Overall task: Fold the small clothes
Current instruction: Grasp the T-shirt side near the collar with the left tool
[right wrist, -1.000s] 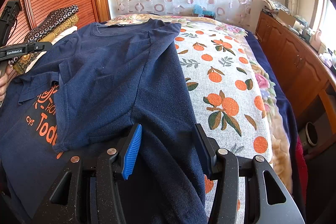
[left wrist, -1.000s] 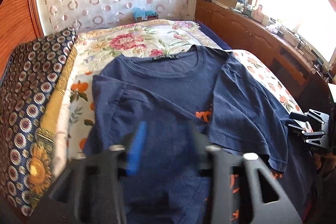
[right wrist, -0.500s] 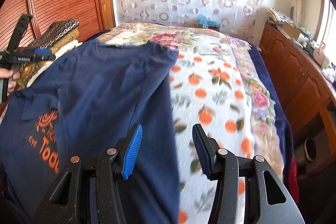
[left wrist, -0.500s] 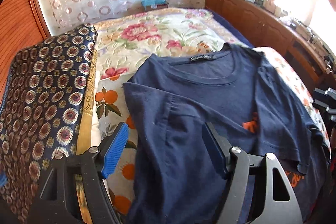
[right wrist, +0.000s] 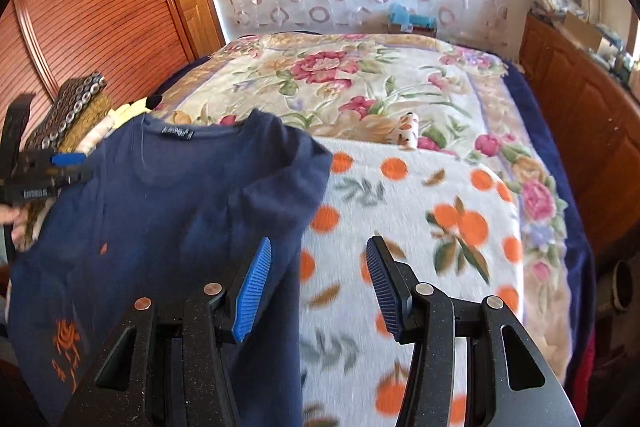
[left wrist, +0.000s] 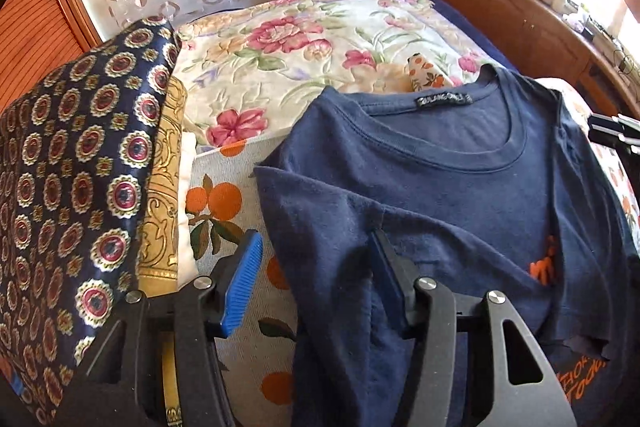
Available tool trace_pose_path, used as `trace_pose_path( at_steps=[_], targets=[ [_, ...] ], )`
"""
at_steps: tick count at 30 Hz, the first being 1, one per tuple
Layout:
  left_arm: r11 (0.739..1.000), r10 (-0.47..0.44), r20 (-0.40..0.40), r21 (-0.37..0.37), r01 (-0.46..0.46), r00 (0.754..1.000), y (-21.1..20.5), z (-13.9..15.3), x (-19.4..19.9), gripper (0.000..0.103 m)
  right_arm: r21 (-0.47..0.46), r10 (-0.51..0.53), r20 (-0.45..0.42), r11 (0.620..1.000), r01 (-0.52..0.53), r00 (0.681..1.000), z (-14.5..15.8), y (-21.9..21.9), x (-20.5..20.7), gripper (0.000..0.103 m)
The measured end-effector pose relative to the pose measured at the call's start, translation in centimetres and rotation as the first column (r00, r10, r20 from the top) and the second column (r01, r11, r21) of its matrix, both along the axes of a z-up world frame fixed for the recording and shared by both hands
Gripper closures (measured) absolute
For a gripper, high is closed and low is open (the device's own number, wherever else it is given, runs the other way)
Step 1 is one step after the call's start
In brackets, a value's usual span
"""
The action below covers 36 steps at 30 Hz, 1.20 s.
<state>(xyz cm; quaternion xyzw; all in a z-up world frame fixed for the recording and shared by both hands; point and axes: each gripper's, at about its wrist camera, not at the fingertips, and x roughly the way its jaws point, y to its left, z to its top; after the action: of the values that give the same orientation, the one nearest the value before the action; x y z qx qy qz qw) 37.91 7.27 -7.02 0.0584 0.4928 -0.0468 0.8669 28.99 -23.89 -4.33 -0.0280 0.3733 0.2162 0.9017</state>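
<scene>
Lying limp on the bed (right wrist: 420, 195), the navy T-shirt (left wrist: 460, 195) looks light and floppy; pinch doubled edges near shoulder seams. Left claw (left wrist: 316, 287) and right claw (right wrist: 316, 287) both gape apart, empty.

the t-shirt (left wrist: 460, 195) is lying on the blanket (left wrist: 224, 227) on the bed, with stacked folded cloths (left wrist: 80, 167) sitting just to its left and a cabinet (right wrist: 580, 115) standing right of the bed.
</scene>
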Motion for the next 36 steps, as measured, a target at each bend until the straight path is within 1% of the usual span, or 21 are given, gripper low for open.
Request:
trace_pose_path(
  at_steps=[2,3,5,9,11,12,13,16,19,21,24,25,26,28,30,32,36],
  targets=[
    [1.0,-0.01,0.003,-0.01,0.01,1.0,0.0,-0.2,0.0,0.05,0.013,0.013,-0.016,1.0,-0.013,1.0,-0.1,0.3,1.2,0.051],
    [1.0,-0.011,0.008,-0.011,0.011,1.0,0.0,-0.3,0.1,0.057,0.012,0.017,-0.024,1.0,-0.017,1.0,-0.2,0.4,1.7,0.051],
    [1.0,-0.004,0.009,-0.02,0.005,1.0,0.2,-0.4,0.2,0.058,0.004,0.021,-0.035,1.0,-0.021,0.999,-0.4,1.0,2.4,0.051],
    [0.999,-0.012,0.003,-0.047,0.012,1.0,0.5,-0.6,0.3,0.065,-0.005,0.027,-0.049,1.0,-0.028,0.998,-0.7,1.5,3.2,0.051],
    [0.998,-0.021,-0.003,-0.06,0.02,1.0,0.5,-0.5,0.3,0.077,-0.015,0.026,-0.041,1.0,-0.026,0.999,-0.5,1.7,3.5,0.051],
    [0.998,-0.026,-0.001,-0.058,0.026,1.0,0.5,-0.4,0.3,0.089,-0.017,0.025,-0.041,1.0,-0.026,0.999,-0.5,1.8,3.6,0.051],
    [0.998,-0.032,0.008,-0.053,0.032,0.999,0.4,-0.1,0.2,0.093,-0.015,0.026,-0.043,1.0,-0.026,0.999,-0.4,1.9,3.7,0.051],
    [0.999,-0.044,0.06,-0.03,0.046,0.997,0.2,1.4,-0.4,0.096,-0.028,0.028,-0.041,0.999,-0.029,0.999,-0.3,2.4,3.7,0.051],
    [0.999,-0.037,0.124,-0.025,0.041,0.992,0.9,4.0,-0.8,0.096,-0.038,0.044,-0.042,0.998,-0.046,0.998,-0.3,2.7,3.7,0.051],
    [0.999,-0.033,0.135,-0.026,0.037,0.99,1.6,5.0,-0.8,0.096,-0.046,0.051,-0.043,0.998,-0.053,0.998,-0.3,2.8,3.8,0.051],
    [0.999,-0.039,0.131,-0.02,0.042,0.991,2.1,5.4,-0.8,0.097,-0.065,0.051,-0.036,0.996,-0.053,0.998,-0.2,2.9,4.0,0.051],
    [0.999,-0.043,0.129,-0.019,0.045,0.991,2.2,5.4,-0.9,0.097,-0.067,0.05,-0.033,0.996,-0.053,0.998,-0.2,3.0,4.1,0.057],
    [0.999,-0.046,0.129,-0.019,0.049,0.991,2.2,5.5,-1.1,0.097,-0.068,0.054,-0.029,0.996,-0.055,0.998,-0.2,3.0,4.1,0.076],
    [0.997,-0.06,0.141,-0.035,0.066,0.988,2.0,5.6,-1.5,0.097,-0.059,0.075,-0.036,0.995,-0.077,0.997,-0.2,3.1,4.1,0.094],
    [0.996,-0.065,0.156,-0.051,0.073,0.986,1.8,6.1,-2.1,0.097,-0.04,0.084,-0.021,0.996,-0.085,0.996,0.3,3.0,3.7,0.096],
    [0.993,-0.077,0.178,-0.07,0.09,0.981,1.7,6.6,-3.0,0.097,-0.014,0.095,0.023,0.995,-0.095,0.995,1.3,2.8,2.5,0.097],
    [0.989,-0.094,0.226,-0.091,0.117,0.97,1.5,8.1,-6.3,0.097,0.01,0.116,0.108,0.993,-0.117,0.987,3.9,2.3,-1.0,0.097]
  ],
)
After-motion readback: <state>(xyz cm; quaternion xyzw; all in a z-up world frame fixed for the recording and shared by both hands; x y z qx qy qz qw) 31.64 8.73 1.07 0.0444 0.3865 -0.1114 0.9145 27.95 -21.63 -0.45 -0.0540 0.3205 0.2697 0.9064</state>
